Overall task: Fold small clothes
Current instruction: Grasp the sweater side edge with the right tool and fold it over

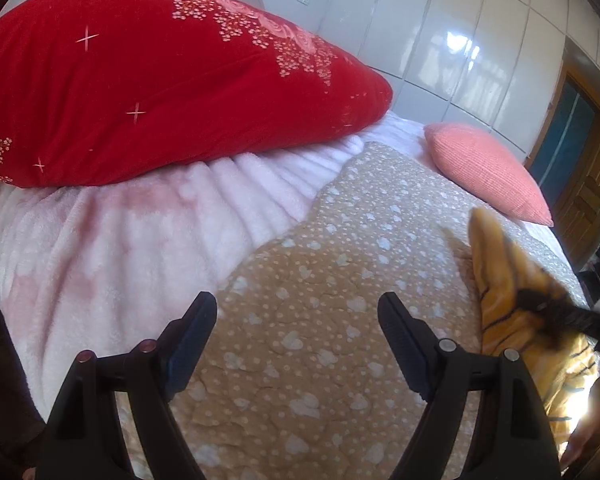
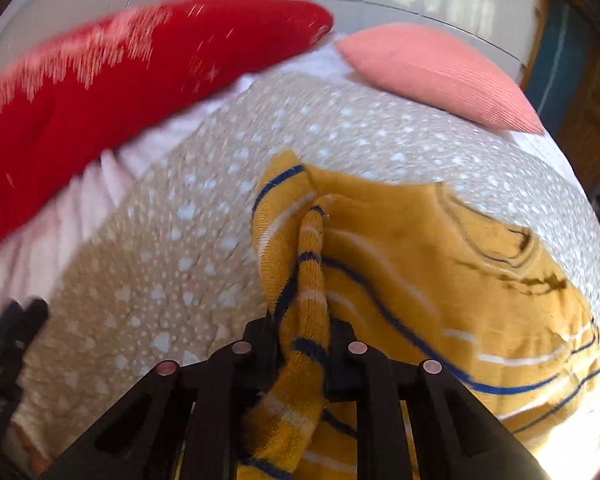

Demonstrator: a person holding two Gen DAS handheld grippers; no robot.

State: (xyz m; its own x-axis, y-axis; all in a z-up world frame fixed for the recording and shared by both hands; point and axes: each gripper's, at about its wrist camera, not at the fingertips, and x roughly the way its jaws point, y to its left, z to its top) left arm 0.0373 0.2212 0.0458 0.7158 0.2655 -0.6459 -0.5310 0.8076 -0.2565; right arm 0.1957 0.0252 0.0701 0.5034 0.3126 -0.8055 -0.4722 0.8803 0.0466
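Note:
A small mustard-yellow striped garment (image 2: 440, 272) with blue and white stripes lies on the tan heart-print quilt (image 2: 148, 280). My right gripper (image 2: 304, 328) is shut on a bunched fold of the garment, lifted toward the camera. In the left wrist view the garment (image 1: 500, 280) shows at the right edge, with the right gripper (image 1: 556, 312) as a dark blurred shape on it. My left gripper (image 1: 296, 316) is open and empty above the quilt (image 1: 320, 280), left of the garment. The left gripper also shows at the left edge of the right wrist view (image 2: 16, 332).
A big red floral pillow (image 1: 160, 80) lies at the bed's far left on a pink fleece blanket (image 1: 120, 232). A coral cushion (image 1: 488, 172) sits far right. White wardrobe doors (image 1: 460, 40) stand behind, a wooden door (image 1: 584, 160) at right.

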